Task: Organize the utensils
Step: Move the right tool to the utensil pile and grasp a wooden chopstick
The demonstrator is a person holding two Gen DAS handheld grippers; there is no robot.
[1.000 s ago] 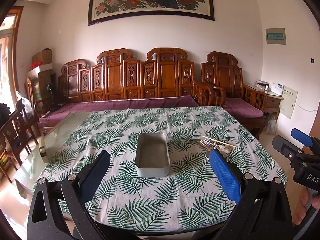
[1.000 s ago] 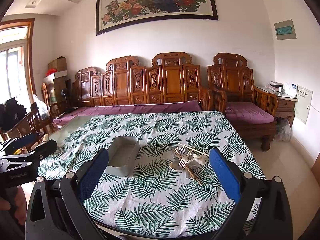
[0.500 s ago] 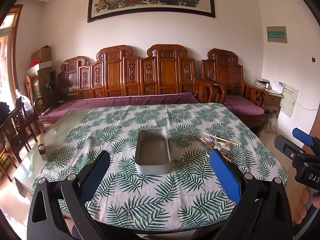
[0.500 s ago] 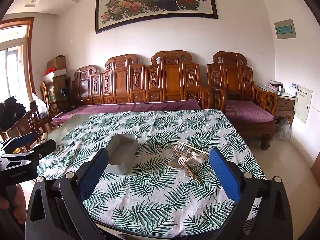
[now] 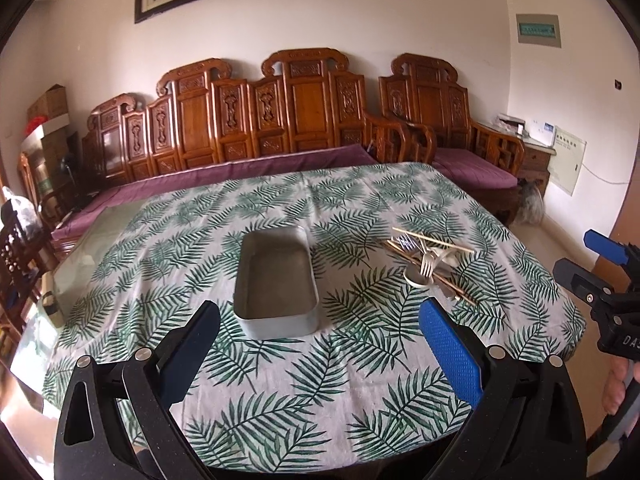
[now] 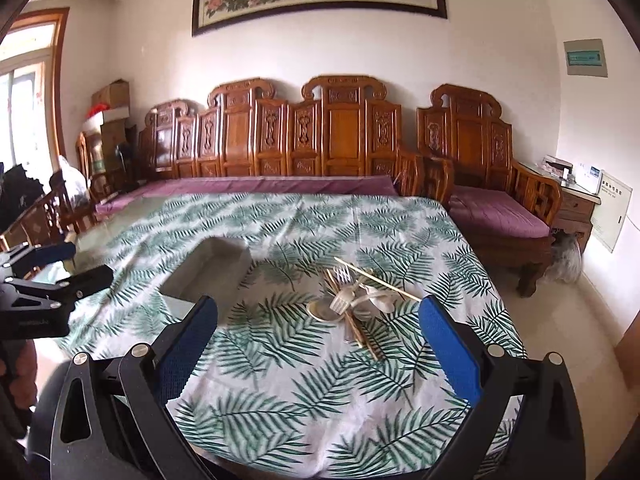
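An empty grey metal box [image 5: 276, 280] stands in the middle of a table with a leaf-print cloth [image 5: 360, 380]; it also shows in the right wrist view [image 6: 212, 276]. To its right lies a pile of utensils [image 5: 428, 266]: forks, spoons and wooden chopsticks, also in the right wrist view [image 6: 356, 304]. My left gripper [image 5: 320, 344] is open and empty, above the table's near edge, in front of the box. My right gripper [image 6: 316, 344] is open and empty, in front of the pile; it shows at the right edge of the left wrist view [image 5: 600, 276].
A carved wooden bench [image 5: 280, 120] with purple cushions stands behind the table, with an armchair [image 6: 492, 184] at the right. Dark chairs [image 5: 20, 248] stand at the left. The cloth leaves bare glass [image 5: 108, 232] at the table's left edge.
Both grippers have moved forward and tilted down toward the table; the box and the utensil pile look nearer. Nothing on the table has moved.
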